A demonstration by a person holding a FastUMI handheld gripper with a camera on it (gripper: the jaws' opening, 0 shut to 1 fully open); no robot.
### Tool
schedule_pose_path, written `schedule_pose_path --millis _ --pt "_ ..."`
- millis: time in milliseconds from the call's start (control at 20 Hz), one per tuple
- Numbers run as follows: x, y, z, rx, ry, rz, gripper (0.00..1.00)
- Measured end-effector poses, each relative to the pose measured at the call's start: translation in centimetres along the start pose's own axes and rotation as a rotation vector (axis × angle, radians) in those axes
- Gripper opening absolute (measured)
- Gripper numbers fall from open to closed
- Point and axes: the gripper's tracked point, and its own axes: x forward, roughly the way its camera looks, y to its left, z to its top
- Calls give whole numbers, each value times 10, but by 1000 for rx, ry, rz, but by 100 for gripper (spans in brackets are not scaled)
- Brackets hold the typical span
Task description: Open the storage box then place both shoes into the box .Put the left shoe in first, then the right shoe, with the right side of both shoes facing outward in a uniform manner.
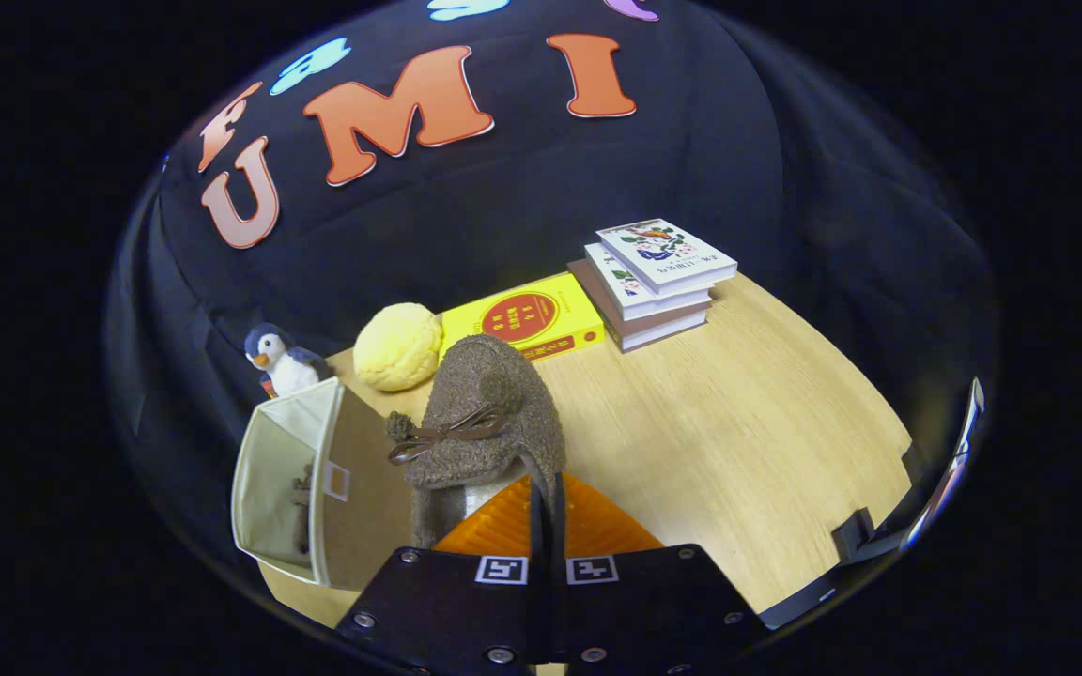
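Note:
A fuzzy brown shoe (489, 413) with a small brown bow hangs between my fingers, lifted above the wooden table (738, 422). My gripper (546, 502) is shut on the shoe's rear rim, the fingers nearly together. To the left of the fingers stands the beige storage box (283, 483), its front flap folded out. Inside it a dark brown shape, apparently the other shoe (301, 507), stands against the box's inner wall; most of it is hidden.
A toy penguin (280, 361) stands behind the box. A yellow plush ball (398, 347) and a yellow book (527, 319) lie beyond the shoe. A stack of three books (656, 277) sits at the back right. Bare wood stretches to the right of the fingers.

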Motion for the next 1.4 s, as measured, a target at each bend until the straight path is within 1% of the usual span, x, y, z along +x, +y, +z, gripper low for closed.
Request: schedule_pose_path --millis 400,550,650,1000,1100,1150,1200,1300,1350,1400 --pt "-33 127 5 26 -12 127 1" --pt "-31 162 -2 8 -7 161 1" --pt "-25 178 -11 1 1 165 1" --pt "5 184 -54 -51 59 114 1" --pt "5 182 -55 -64 56 100 3" --pt "3 182 -53 -65 54 105 3" --pt "-1 187 -50 -61 46 126 4" --pt "-11 191 -35 -70 14 150 13" --pt "-16 189 -28 -87 0 148 13" --pt "-22 188 -21 -106 -18 149 20"
